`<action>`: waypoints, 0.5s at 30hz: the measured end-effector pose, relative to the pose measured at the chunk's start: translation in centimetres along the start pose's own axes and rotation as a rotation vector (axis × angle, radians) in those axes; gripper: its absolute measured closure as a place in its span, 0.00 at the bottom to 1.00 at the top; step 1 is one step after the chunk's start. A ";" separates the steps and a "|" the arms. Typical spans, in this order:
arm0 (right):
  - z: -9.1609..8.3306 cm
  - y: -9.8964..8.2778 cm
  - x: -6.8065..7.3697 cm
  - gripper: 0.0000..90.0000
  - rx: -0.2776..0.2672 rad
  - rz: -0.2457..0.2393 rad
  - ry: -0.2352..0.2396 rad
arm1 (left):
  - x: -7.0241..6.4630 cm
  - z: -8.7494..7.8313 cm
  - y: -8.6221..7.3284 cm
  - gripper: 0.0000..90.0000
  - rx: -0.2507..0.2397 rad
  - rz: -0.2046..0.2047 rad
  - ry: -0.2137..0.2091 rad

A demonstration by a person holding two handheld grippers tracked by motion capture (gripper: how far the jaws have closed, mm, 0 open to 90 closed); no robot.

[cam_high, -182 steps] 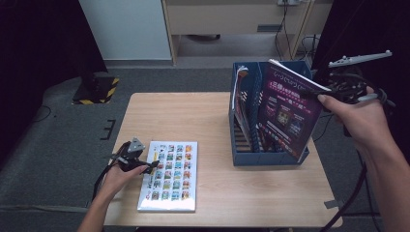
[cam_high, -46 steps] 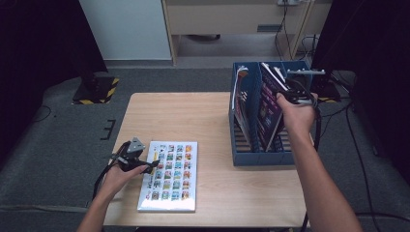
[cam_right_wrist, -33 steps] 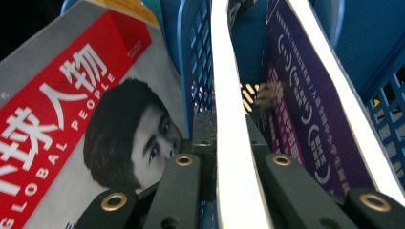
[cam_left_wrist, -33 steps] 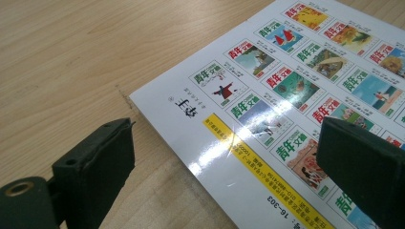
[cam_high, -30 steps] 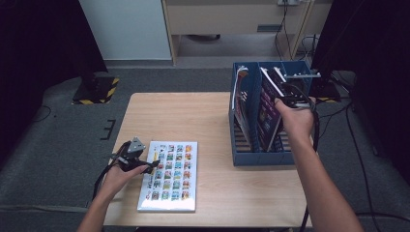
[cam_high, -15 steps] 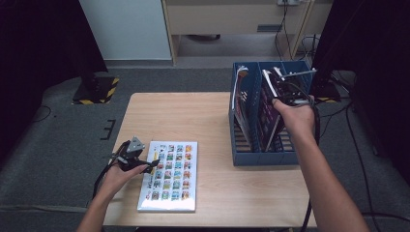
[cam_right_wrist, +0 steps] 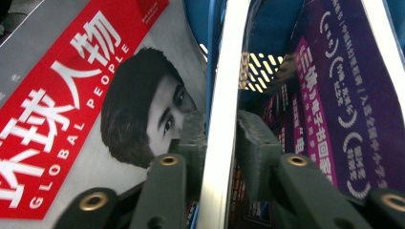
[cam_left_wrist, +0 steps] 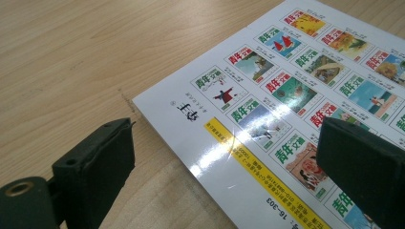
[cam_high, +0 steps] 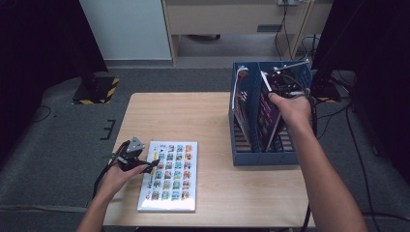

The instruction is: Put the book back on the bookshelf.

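Right gripper (cam_high: 283, 84): held over the far right of the table, jaws down inside the blue slatted plastic magazine rack (cam_high: 261, 154). In the right gripper view the jaws (cam_right_wrist: 222, 143) straddle the white top edge of the purple-covered magazine (cam_high: 267, 113). They have just eased apart a little; one pad stands visibly off the edge, so the magazine sits between them, released rather than clenched. It stands leaning in the rack's middle slot.

Beside it, in the neighbouring slot on the rack's left: a grey magazine with a red title band and a portrait cover (cam_right_wrist: 95, 109), upright, just the other side of the blue divider.

Left gripper (cam_high: 137, 159): low at the near left of the table, jaws (cam_left_wrist: 229, 157) spread wide. One jaw is over the bare wood, the other over the corner of the white glossy magazine printed with rows of small coloured cover pictures (cam_high: 170, 174). Nothing is gripped. That magazine lies flat, face up, near the table's front edge.

Light wooden table (cam_high: 183, 116): carries the rack on the right and the flat magazine on the left, well apart.
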State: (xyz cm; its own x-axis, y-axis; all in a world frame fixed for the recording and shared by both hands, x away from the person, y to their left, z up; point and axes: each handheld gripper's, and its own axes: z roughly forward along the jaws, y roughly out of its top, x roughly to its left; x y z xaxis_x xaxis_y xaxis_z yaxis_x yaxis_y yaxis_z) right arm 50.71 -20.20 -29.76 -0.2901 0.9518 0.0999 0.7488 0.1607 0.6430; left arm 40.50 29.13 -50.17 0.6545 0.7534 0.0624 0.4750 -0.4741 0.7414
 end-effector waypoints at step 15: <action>0.2 0.3 0.1 0.92 -0.031 -0.014 -0.077 | 0.1 -0.1 0.1 0.06 -0.004 -0.001 0.001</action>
State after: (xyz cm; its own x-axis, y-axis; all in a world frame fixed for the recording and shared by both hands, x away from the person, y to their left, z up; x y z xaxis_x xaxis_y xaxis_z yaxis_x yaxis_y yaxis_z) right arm 51.05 -19.98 -29.67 -0.2526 0.9670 0.0329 0.7259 0.1670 0.6673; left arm 40.53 29.23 -50.01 0.6537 0.7542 0.0622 0.4732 -0.4715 0.7442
